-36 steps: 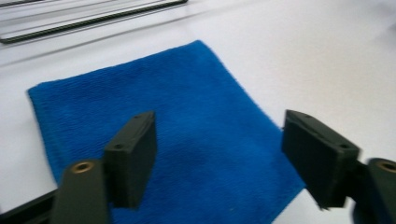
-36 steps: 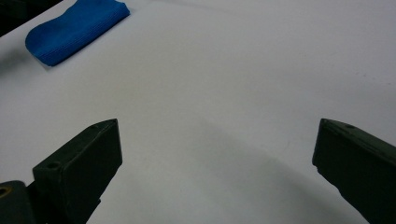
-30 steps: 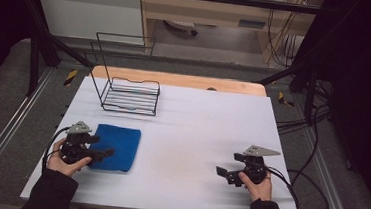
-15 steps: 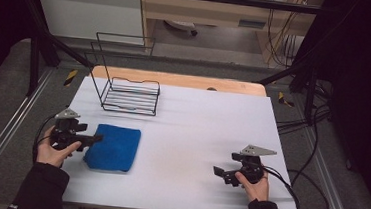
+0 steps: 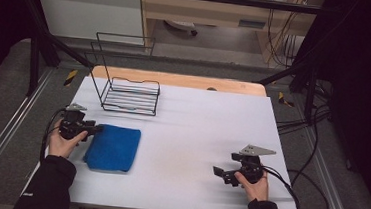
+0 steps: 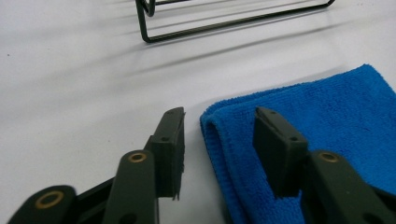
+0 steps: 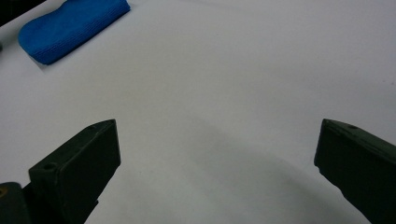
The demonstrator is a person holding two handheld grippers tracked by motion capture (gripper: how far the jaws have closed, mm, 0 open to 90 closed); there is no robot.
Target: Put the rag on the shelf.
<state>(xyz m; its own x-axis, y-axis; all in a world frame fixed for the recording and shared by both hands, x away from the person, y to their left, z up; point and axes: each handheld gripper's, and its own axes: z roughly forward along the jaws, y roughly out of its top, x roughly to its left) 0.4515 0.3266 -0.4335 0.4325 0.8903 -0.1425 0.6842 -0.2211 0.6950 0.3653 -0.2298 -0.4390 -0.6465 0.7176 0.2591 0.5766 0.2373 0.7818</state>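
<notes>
A folded blue cloth [image 5: 113,147] lies on the white table [image 5: 196,130], left of the middle. My left gripper [image 5: 97,126] is at the cloth's far left corner, low over the table. In the left gripper view its jaws have just been closing. They straddle the folded corner of the cloth [image 6: 327,107], one jaw on the bare table beside it, the other over it, and a gap still shows at the left gripper [image 6: 219,114]. My right gripper [image 5: 218,173] rests near the front right of the table. The right gripper [image 7: 218,125] stands wide open with nothing between its jaws.
A black wire rack [image 5: 131,96] stands at the back left of the table, just beyond the cloth; its front bar [image 6: 233,23] shows ahead of the left jaws. A wooden board [image 5: 185,80] runs along the far edge. Cables [image 5: 312,194] trail off the right side.
The left hand has shifted left and then farther up the table to the cloth's far left corner, and its jaws have narrowed. The cloth and the right hand have stayed put.
</notes>
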